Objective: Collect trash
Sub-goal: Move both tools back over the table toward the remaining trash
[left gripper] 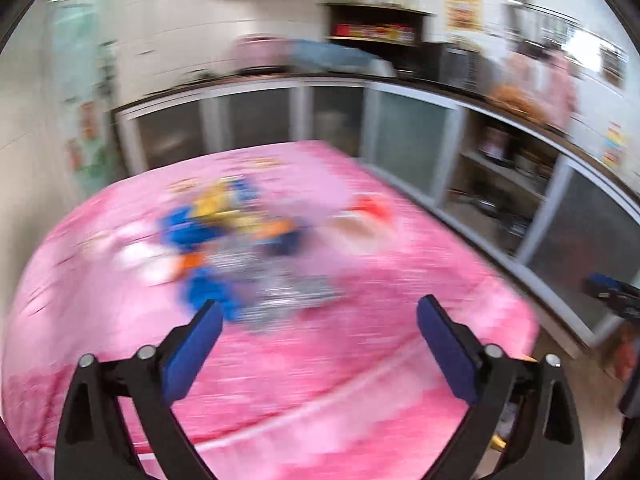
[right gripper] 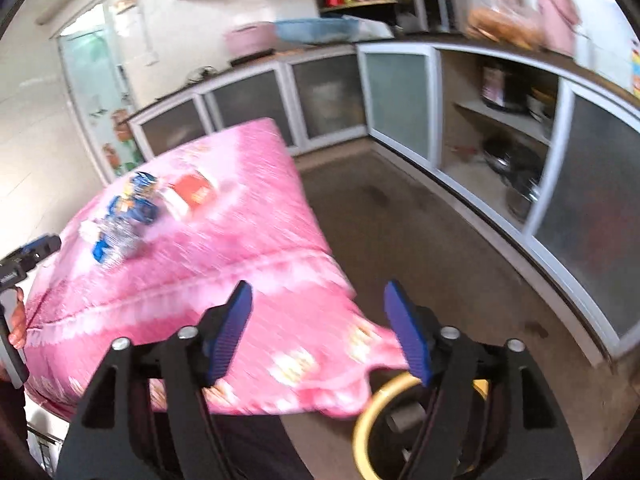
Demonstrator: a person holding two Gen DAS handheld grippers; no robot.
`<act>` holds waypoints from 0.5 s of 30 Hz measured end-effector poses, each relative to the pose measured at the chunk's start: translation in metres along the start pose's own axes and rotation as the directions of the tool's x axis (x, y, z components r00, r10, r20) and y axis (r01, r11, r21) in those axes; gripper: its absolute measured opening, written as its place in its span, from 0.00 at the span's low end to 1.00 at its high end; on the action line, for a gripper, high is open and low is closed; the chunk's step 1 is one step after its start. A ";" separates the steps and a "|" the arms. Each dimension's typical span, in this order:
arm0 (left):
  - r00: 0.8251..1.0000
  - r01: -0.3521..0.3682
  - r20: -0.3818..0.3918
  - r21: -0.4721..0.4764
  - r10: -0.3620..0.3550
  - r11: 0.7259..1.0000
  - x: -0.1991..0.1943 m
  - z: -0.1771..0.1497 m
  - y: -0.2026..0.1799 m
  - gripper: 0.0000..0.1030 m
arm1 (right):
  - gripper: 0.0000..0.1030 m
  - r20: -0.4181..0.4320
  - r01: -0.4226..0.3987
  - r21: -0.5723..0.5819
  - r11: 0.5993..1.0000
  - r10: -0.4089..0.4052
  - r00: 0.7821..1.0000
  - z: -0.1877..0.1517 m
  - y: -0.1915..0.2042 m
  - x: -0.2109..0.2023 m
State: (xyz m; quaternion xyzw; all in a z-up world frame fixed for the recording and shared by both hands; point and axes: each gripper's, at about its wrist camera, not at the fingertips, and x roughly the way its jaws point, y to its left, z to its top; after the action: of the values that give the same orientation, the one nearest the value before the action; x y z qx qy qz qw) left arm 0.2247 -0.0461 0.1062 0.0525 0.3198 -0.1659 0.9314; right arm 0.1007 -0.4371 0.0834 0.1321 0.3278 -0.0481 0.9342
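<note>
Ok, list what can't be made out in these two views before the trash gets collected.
- Trash pile, left wrist view: motion blur smears the blue, yellow and silver wrappers; no count or print readable.
- Red packet, right wrist view: small and blurred, label unreadable.
- Yellow ring, right wrist view: partly hidden behind the right claw and the pink tablecloth.
- Left claw: open, empty.

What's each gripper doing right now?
Left gripper: open, holding nothing.
Right gripper: open, holding nothing.
</note>
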 end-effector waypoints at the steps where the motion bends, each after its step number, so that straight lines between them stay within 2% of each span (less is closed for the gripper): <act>1: 1.000 -0.030 -0.004 -0.026 0.030 0.999 0.001 0.000 0.019 0.92 | 0.66 -0.003 -0.011 -0.019 1.000 0.011 1.000 0.006 0.012 0.007; 5: 0.986 -0.170 -0.026 -0.121 0.168 0.978 0.005 -0.004 0.092 0.92 | 0.69 -0.013 -0.047 -0.098 0.994 0.046 0.999 0.021 0.057 0.033; 8: 0.970 -0.244 -0.042 -0.141 0.240 0.959 0.015 -0.003 0.129 0.92 | 0.69 -0.025 -0.080 -0.153 0.985 0.077 0.997 0.024 0.084 0.050; 10: 0.963 -0.268 -0.058 -0.151 0.262 0.951 0.023 -0.002 0.147 0.92 | 0.69 -0.043 -0.096 -0.195 0.976 0.089 0.995 0.031 0.106 0.067; 15: 0.968 -0.251 -0.071 -0.171 0.242 0.953 0.052 0.012 0.171 0.92 | 0.69 -0.062 -0.106 -0.272 0.956 0.093 0.994 0.048 0.151 0.104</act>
State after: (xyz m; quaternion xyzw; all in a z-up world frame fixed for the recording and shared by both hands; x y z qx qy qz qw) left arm 0.3294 0.0978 0.0823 0.0121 0.3471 -0.0178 0.9376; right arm 0.2373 -0.3054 0.0875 0.0186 0.3469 0.0481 0.9365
